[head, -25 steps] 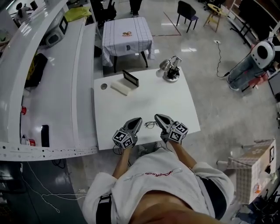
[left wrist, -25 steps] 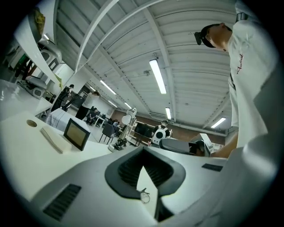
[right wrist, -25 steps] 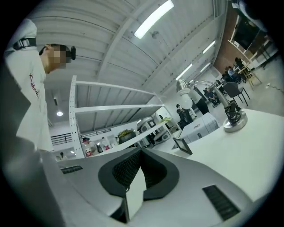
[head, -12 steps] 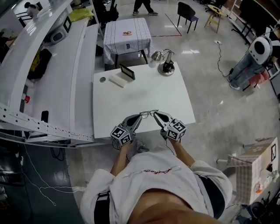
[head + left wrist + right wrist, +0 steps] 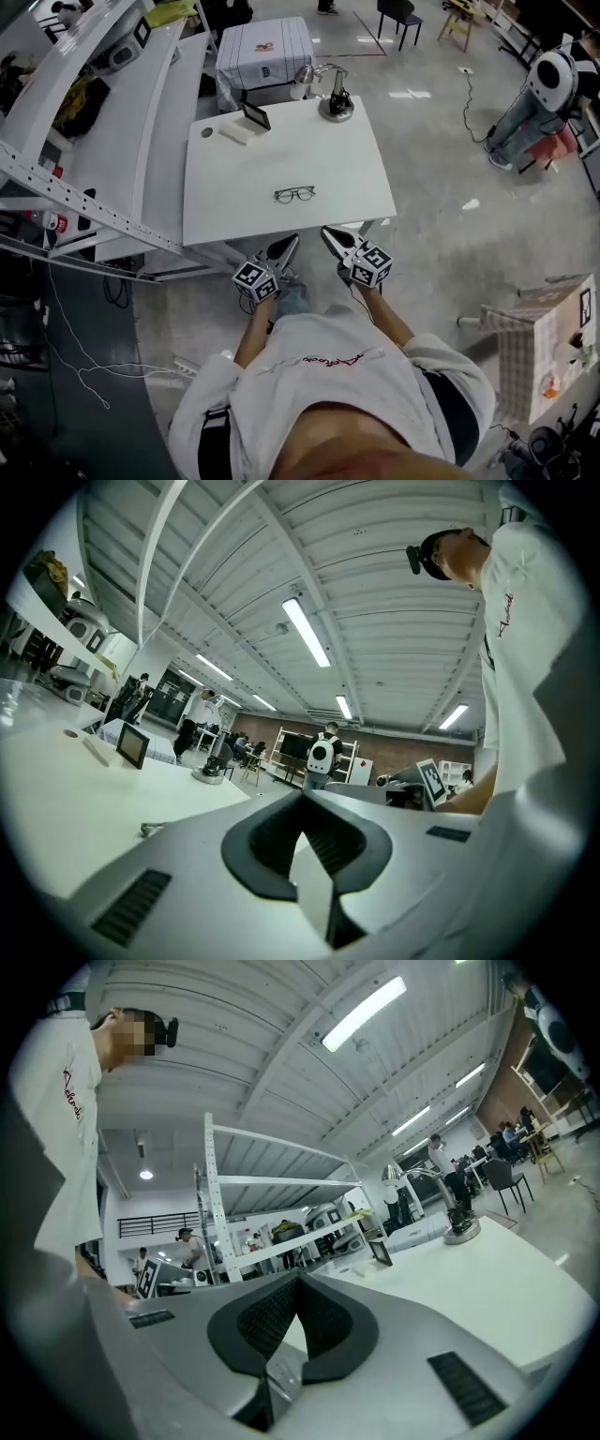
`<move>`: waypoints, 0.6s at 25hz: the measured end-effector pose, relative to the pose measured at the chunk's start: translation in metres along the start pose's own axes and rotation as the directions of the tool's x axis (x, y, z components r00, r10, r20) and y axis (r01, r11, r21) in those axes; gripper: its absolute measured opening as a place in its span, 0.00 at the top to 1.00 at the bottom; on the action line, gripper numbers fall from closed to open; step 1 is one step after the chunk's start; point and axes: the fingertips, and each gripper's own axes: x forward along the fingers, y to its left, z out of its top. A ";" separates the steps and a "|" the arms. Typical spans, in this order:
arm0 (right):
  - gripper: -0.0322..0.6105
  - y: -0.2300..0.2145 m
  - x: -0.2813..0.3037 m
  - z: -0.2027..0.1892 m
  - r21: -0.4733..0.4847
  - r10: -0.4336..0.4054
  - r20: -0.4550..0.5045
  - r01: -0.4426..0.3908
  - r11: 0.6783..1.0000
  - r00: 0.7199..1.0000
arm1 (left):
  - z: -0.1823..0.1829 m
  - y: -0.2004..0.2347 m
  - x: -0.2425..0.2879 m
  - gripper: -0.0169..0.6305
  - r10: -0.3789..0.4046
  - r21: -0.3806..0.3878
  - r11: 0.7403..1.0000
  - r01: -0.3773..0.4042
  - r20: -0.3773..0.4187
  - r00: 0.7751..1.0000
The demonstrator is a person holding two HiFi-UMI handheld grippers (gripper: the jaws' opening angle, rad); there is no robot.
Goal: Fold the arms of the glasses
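A pair of dark-rimmed glasses (image 5: 294,194) lies on the white table (image 5: 234,197), a little in from its front edge; I cannot tell how the arms stand. Both grippers hang off the table, in front of that edge and near the person's body. My left gripper (image 5: 288,242) is shut and empty, its tips pointing toward the table. To its right, my right gripper (image 5: 327,232) is also shut with nothing in it. In the left gripper view the jaws (image 5: 302,794) meet, and the glasses (image 5: 150,829) show small on the tabletop. The right gripper (image 5: 300,1279) shows its jaws pressed together.
At the table's far edge stand a desk lamp (image 5: 335,103), a small dark-framed screen (image 5: 255,114) and a white block (image 5: 234,134). White shelving (image 5: 84,187) runs along the left. A cloth-covered table (image 5: 264,52) stands beyond, and a box (image 5: 544,337) sits on the floor at right.
Both grippers have drawn back from the glasses, off the table's front edge toward the person. The glasses stay on the table, no gripper touching them.
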 end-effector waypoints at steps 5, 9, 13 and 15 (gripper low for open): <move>0.90 0.020 -0.034 -0.008 -0.012 0.002 0.009 -0.002 1.000 1.000 | -0.013 -0.035 -0.013 0.93 0.006 0.023 1.000 -0.006 -0.007 1.000; 0.90 0.036 -0.058 -0.014 -0.018 -0.011 0.006 0.011 1.000 1.000 | -0.018 -0.057 -0.026 0.93 0.017 0.028 0.999 -0.017 -0.001 1.000; 0.90 0.053 -0.076 -0.022 -0.023 -0.025 0.008 0.025 0.999 1.000 | -0.025 -0.074 -0.039 0.93 0.016 0.029 0.999 -0.017 0.003 1.000; 0.90 0.060 -0.084 -0.028 -0.023 -0.030 0.004 0.030 0.999 1.000 | -0.030 -0.081 -0.045 0.93 0.018 0.024 1.000 -0.018 0.006 1.000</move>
